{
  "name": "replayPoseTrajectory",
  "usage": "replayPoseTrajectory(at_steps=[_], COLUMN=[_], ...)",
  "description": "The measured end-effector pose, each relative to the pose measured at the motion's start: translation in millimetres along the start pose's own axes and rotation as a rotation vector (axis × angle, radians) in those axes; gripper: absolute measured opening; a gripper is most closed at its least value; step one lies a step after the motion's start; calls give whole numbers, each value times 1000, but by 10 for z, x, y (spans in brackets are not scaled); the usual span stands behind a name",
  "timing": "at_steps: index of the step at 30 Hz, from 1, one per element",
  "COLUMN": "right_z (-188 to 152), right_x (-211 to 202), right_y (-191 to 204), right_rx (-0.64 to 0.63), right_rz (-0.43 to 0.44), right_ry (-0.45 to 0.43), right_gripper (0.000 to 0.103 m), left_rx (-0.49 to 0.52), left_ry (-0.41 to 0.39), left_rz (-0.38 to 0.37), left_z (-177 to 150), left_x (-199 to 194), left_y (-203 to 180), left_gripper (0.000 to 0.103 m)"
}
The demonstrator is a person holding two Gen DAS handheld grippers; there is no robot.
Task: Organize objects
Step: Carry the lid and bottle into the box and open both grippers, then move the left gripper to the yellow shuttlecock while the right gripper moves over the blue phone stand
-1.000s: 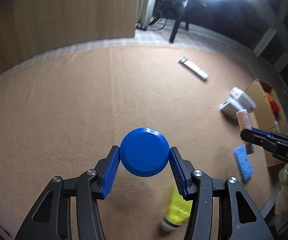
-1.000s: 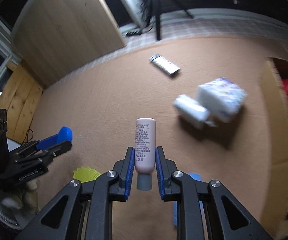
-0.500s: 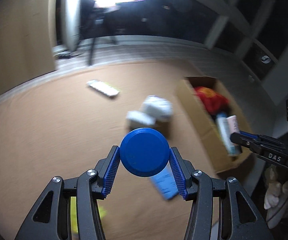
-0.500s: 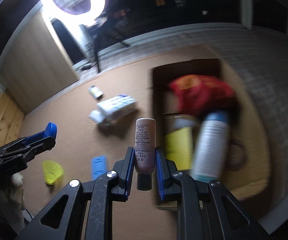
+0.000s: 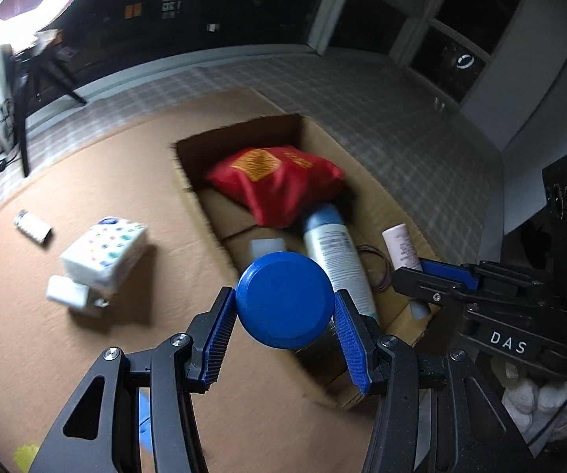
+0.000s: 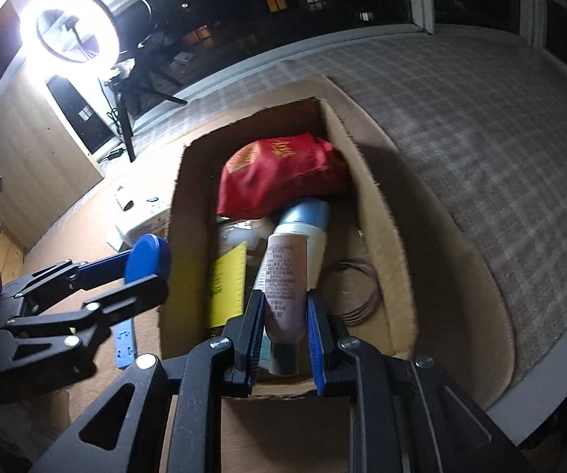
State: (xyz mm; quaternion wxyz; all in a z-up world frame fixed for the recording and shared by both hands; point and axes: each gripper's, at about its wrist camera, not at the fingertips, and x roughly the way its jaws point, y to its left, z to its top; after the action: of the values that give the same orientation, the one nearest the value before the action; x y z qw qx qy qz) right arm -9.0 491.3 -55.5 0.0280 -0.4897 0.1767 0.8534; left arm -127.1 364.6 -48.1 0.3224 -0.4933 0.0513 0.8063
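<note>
My left gripper (image 5: 283, 331) is shut on a round blue lid (image 5: 283, 299), held above the near left edge of an open cardboard box (image 5: 188, 181). My right gripper (image 6: 283, 331) is shut on a pale pink bottle (image 6: 285, 276), held over the near end of the box (image 6: 382, 213). In the left wrist view the bottle (image 5: 401, 246) and right gripper (image 5: 425, 276) show at the right. The blue lid also shows in the right wrist view (image 6: 147, 256). Inside the box lie a red bag (image 5: 275, 181), a white spray can with blue cap (image 5: 334, 252) and a yellow packet (image 6: 228, 283).
On the brown carpet left of the box lie a white dotted tissue pack (image 5: 104, 252), a small white item (image 5: 66, 291), a silver strip (image 5: 33, 226) and a flat blue piece (image 6: 123, 339). A ring light on a tripod (image 6: 68, 25) stands at the back. Checked flooring surrounds the carpet.
Both grippers have swung right from the open carpet to the cardboard box, each keeping hold of its object. The box now fills the middle of both views.
</note>
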Motion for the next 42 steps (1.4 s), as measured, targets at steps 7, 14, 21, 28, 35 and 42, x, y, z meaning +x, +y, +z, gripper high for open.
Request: replayPoseTrajectory(at_steps=[7, 14, 21, 28, 35, 42], right_z=[12, 61, 100, 55, -62, -292], right_x=[8, -31, -29, -38, 59, 286], right_y=[-89, -122, 163, 701, 1294, 1866], right_rx=[-5, -7, -46, -106, -177, -254], right_rz=[7, 27, 92, 176, 212, 238], right_ry=[3, -4, 4, 21, 52, 104], right_gripper=[20, 31, 31, 32, 32, 32], left_rx=[14, -45, -114, -213, -324, -439], left_ry=[19, -8, -43, -83, -132, -113], left_rz=[1, 25, 81, 151, 242, 281], left_z=[76, 75, -125, -600, -1209, -1901], left_x=[171, -12, -436, -1064, -1722, -2018], left_y=[-103, 39, 333, 936, 1585, 2179], left_gripper=[54, 55, 55, 55, 54, 55])
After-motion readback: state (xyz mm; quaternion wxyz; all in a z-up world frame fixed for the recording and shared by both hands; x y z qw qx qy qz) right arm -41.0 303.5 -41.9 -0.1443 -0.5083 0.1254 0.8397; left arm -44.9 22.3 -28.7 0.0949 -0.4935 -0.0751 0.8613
